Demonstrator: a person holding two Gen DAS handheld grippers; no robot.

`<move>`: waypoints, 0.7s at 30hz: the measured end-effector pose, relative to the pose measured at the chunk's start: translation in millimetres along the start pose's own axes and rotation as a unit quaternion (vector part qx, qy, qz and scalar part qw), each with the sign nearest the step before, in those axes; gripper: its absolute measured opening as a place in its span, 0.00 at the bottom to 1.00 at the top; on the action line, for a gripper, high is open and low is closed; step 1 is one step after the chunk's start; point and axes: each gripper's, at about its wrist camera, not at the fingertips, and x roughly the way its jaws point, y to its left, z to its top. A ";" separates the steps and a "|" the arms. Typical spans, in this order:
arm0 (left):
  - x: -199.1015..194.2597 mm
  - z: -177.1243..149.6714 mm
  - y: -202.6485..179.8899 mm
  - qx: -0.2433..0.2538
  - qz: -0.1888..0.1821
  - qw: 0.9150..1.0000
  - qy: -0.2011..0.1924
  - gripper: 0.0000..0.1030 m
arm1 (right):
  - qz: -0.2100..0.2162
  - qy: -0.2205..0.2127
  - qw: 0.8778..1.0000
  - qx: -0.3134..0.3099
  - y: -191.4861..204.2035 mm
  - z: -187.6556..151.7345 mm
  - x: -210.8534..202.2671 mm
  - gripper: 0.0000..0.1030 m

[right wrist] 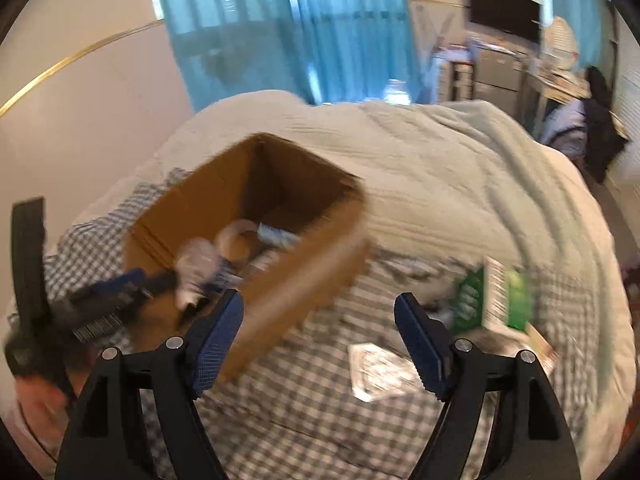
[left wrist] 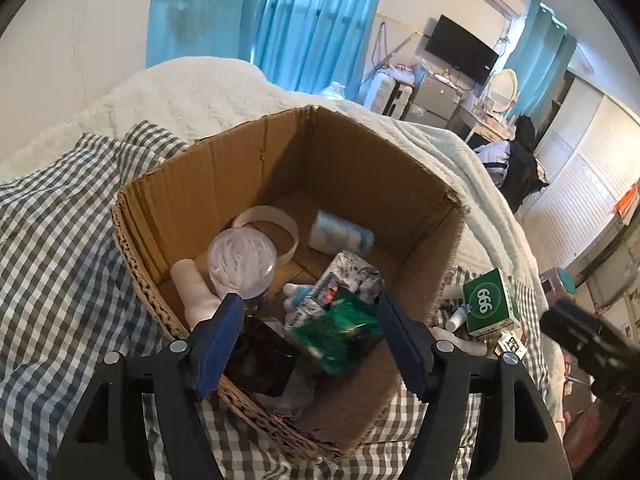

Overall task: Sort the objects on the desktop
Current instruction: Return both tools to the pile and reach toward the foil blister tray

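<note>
My left gripper (left wrist: 312,332) hangs open over an open cardboard box (left wrist: 224,184). Nothing is pressed between its blue pads (left wrist: 218,340). Below it in the box lie a green foil packet (left wrist: 340,332), a black container (left wrist: 260,364), a silver printed packet (left wrist: 352,276), a clear round jar (left wrist: 242,260), a white tape ring (left wrist: 280,220) and a blue-white tube (left wrist: 340,234). My right gripper (right wrist: 320,340) is open and empty above the checked cloth (right wrist: 304,408), just right of the box (right wrist: 304,280). A green carton (right wrist: 492,296) and a flat white packet (right wrist: 380,372) lie near its right finger.
The box sits on a checked cloth (left wrist: 60,280) over a bed with a white blanket (left wrist: 192,92). Small white bottles (left wrist: 456,318) lie beside the green carton (left wrist: 490,302). Blue curtains (left wrist: 304,20), a wall TV (left wrist: 460,50) and cluttered furniture stand behind the bed.
</note>
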 end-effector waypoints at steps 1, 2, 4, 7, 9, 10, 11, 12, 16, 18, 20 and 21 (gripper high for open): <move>-1.0 -1.6 -5.7 0.007 0.000 1.000 -0.001 0.71 | -0.011 0.000 1.000 0.009 -11.1 -6.1 -1.6 0.76; -1.9 -3.3 -12.9 0.015 -0.002 1.000 -0.002 0.71 | -0.025 0.001 1.000 0.018 -23.2 -12.9 -2.8 0.76; -3.7 -6.9 -27.5 0.030 -0.007 1.000 -0.003 0.71 | -0.044 0.010 0.998 0.032 -42.8 -22.5 -1.7 0.76; -6.1 -15.4 -54.1 0.051 -0.027 0.998 0.000 0.71 | -0.053 0.025 0.995 0.077 -75.7 -35.1 -0.1 0.76; -5.5 -23.7 -73.5 0.068 -0.041 0.997 0.005 0.71 | -0.060 0.029 0.993 0.098 -93.5 -44.1 -0.4 0.76; -4.8 -26.7 -80.7 0.074 -0.046 0.996 0.008 0.71 | -0.066 0.031 0.992 0.102 -100.4 -47.6 -1.1 0.76; -3.3 -31.3 -90.8 0.082 -0.053 0.995 0.013 0.71 | -0.071 0.033 0.992 0.104 -106.4 -51.3 -1.5 0.76; -0.6 -35.6 -97.9 0.089 -0.060 0.994 0.018 0.71 | -0.076 0.035 0.991 0.104 -111.6 -54.9 -1.9 0.76; 15.3 -59.2 -124.6 0.110 -0.062 0.991 0.045 0.80 | -0.097 0.044 0.988 0.110 -130.2 -68.8 -1.1 0.76; 25.0 -70.4 -131.9 0.105 -0.055 0.991 0.058 0.80 | -0.102 0.052 0.987 0.117 -139.2 -75.4 2.1 0.76; 38.0 -84.0 -138.4 0.098 -0.050 0.990 0.084 0.80 | -0.102 0.061 0.985 0.124 -145.9 -83.5 5.3 0.76; 44.6 -89.8 -141.3 0.096 -0.048 0.989 0.097 0.80 | -0.103 0.063 0.985 0.125 -147.3 -86.8 6.4 0.76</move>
